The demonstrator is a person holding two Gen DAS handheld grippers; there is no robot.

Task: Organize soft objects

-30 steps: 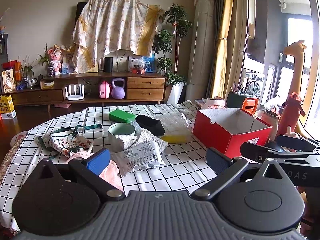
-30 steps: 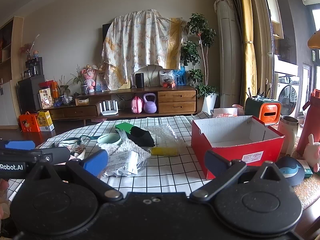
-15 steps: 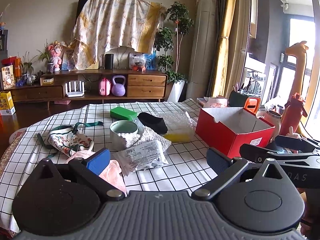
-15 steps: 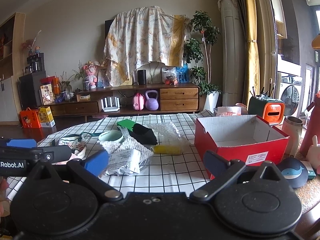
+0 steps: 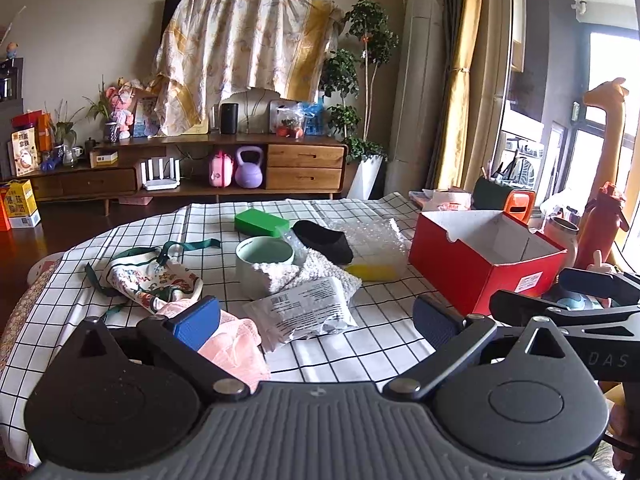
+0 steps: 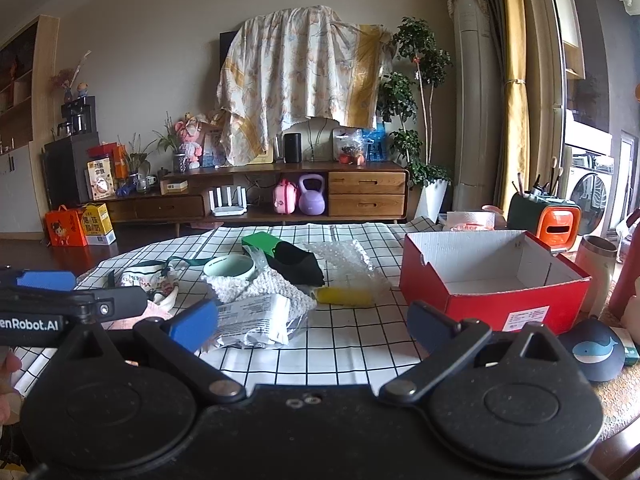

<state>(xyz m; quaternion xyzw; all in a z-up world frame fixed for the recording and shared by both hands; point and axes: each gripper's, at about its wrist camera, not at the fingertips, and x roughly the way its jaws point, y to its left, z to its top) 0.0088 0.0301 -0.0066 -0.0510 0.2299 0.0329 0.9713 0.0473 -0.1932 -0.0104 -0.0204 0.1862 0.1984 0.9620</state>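
We held the left gripper (image 5: 316,322) wide open and empty above the near edge of the checked tablecloth (image 5: 376,344), its left pad over a pink mesh cloth (image 5: 236,344). The right gripper (image 6: 312,326) was likewise spread wide, holding nothing. Ahead lay a white foil packet (image 5: 302,312), a knitted white cloth (image 5: 320,268) beside a pale green cup (image 5: 264,260), a black sock (image 5: 324,240) and a green sponge (image 5: 260,222). The red cardboard box (image 6: 492,280) stood open to the right.

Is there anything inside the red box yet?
No, the red box shows only its bare white walls and floor in the right wrist view, while the soft things lie out on the checked tablecloth.
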